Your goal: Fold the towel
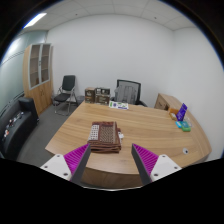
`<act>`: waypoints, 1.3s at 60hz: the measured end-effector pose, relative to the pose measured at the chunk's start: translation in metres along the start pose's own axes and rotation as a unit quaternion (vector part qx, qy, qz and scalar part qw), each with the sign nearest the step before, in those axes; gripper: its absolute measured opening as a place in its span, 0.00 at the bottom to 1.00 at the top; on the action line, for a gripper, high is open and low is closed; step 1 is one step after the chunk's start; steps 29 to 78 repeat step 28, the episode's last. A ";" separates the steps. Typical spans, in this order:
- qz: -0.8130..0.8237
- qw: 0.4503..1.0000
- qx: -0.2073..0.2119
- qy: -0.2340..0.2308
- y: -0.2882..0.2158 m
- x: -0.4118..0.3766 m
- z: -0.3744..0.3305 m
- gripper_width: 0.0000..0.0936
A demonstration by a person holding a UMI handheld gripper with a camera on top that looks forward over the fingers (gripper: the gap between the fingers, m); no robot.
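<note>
A folded brown and white checked towel point(105, 136) lies on the wooden table point(150, 125), just ahead of my fingers and a little left of the middle. My gripper point(111, 160) is open and empty, held above the table's near edge. The magenta pads point(77, 155) stand wide apart, with the towel beyond the gap between them.
A purple and teal object point(182, 118) stands at the table's right end. Papers point(118, 104) lie at the far edge. A black office chair point(129, 92) and a grey chair point(66, 93) stand beyond the table, a wooden cabinet point(40, 72) at the left wall.
</note>
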State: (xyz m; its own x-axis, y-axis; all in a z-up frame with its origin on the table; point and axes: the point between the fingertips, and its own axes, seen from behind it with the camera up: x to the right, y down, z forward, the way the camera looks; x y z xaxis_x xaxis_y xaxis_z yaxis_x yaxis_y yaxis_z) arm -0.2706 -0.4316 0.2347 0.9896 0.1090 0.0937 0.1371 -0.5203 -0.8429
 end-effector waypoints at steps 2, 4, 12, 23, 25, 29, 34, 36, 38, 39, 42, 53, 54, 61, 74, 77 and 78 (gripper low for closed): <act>-0.001 1.000 0.003 0.004 0.000 -0.003 -0.011 0.92; -0.002 1.000 0.007 0.007 -0.001 -0.005 -0.021 0.92; -0.007 1.000 0.018 0.016 0.000 -0.007 -0.047 0.92; -0.003 1.000 0.022 0.021 0.001 -0.011 -0.062 0.91; -0.006 0.999 0.023 0.023 -0.001 -0.013 -0.063 0.91; -0.007 0.999 0.023 0.024 -0.001 -0.014 -0.064 0.92; -0.007 0.999 0.023 0.024 -0.001 -0.014 -0.064 0.92; -0.007 0.999 0.023 0.024 -0.001 -0.014 -0.064 0.92; -0.007 0.999 0.023 0.024 -0.001 -0.014 -0.064 0.92; -0.007 0.999 0.023 0.024 -0.001 -0.014 -0.064 0.92; -0.007 0.999 0.023 0.024 -0.001 -0.014 -0.064 0.92; -0.007 0.999 0.023 0.024 -0.001 -0.014 -0.064 0.92; -0.007 0.999 0.023 0.024 -0.001 -0.014 -0.064 0.92; -0.007 0.999 0.023 0.024 -0.001 -0.014 -0.064 0.92; -0.007 0.999 0.023 0.024 -0.001 -0.014 -0.064 0.92; -0.007 0.999 0.023 0.024 -0.001 -0.014 -0.064 0.92; -0.007 0.999 0.023 0.024 -0.001 -0.014 -0.064 0.92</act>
